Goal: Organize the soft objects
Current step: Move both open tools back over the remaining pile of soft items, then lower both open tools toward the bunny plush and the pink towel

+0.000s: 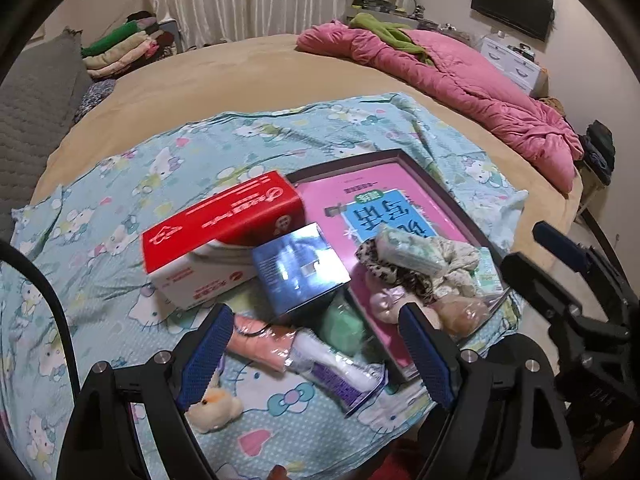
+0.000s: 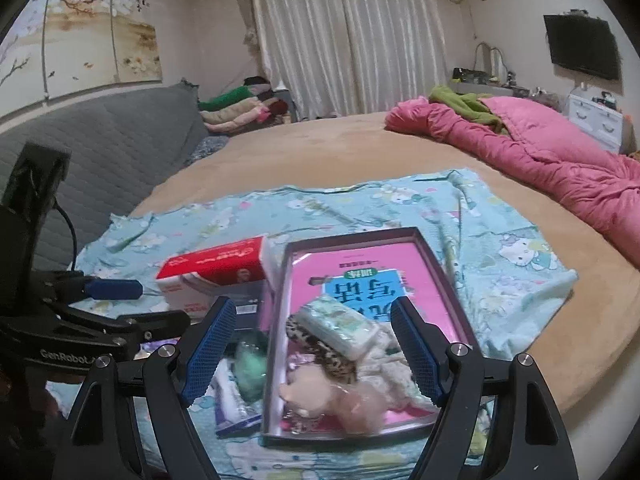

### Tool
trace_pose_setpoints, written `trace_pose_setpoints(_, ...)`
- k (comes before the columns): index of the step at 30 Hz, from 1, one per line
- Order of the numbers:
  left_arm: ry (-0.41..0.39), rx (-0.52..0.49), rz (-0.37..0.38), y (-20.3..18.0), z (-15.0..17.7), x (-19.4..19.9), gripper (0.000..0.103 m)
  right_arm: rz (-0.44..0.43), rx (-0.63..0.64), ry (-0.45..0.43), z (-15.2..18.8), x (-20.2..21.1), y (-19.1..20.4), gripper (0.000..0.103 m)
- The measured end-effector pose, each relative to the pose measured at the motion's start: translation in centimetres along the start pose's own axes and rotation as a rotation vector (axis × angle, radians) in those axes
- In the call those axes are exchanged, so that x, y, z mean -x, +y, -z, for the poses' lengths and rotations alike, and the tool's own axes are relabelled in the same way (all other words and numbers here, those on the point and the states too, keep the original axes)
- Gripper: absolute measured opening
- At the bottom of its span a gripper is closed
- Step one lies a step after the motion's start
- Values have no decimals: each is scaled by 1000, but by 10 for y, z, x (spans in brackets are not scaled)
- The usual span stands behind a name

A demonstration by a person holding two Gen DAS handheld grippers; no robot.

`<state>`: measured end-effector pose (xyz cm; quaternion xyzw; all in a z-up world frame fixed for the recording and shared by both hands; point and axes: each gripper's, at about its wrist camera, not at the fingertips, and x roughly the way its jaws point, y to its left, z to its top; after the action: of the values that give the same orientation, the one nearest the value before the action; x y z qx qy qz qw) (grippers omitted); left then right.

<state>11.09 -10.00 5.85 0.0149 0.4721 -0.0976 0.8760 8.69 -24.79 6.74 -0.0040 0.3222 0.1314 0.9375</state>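
Observation:
A shallow dark-rimmed tray [image 1: 404, 156] [image 2: 362, 237] with a pink book lining lies on a Hello Kitty cloth. In it sit a tissue pack [image 1: 412, 250] [image 2: 340, 326], a leopard-print scrunchie [image 1: 400, 276] [image 2: 324, 354], a cream cloth [image 1: 460, 260] and pink plush pieces [image 2: 344, 400]. Left of the tray lie a green wrapped item [image 1: 344, 326] [image 2: 250, 364], a peach wrapped item [image 1: 260, 340], a white-purple packet [image 1: 340, 376] and a small plush toy [image 1: 214, 406]. My left gripper [image 1: 316, 356] is open above these. My right gripper [image 2: 316, 352] is open above the tray.
A red-white tissue box [image 1: 216, 236] [image 2: 212, 276] and a blue box [image 1: 298, 268] stand left of the tray. A pink quilt [image 1: 460, 76] [image 2: 540, 152] lies at the bed's far right. Folded clothes [image 1: 124, 46] are stacked at the back left by a grey headboard [image 2: 100, 152].

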Motion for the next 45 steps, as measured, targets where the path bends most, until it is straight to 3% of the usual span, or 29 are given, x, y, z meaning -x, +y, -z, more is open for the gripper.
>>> trace_pose_setpoints(9, -2, 27, -20, 18, 14, 8, 84, -36, -33, 11, -3, 1, 5, 81)
trace_pose_setpoints(16, 0, 75, -42, 45, 26, 13, 84, -26, 25, 13, -4, 0, 21, 81)
trace_pose_setpoints(27, 11, 201, -110, 108, 50, 21, 84, -82, 176, 71, 5, -13, 60, 81)
trace_pose_setpoints(37, 57, 259, -130, 135, 79, 11, 84, -147, 314, 227, 38, -43, 103, 81)
trace_pose_setpoints(45, 98, 282, -112, 141, 92, 0, 84, -149, 354, 371, 67, -69, 118, 81)
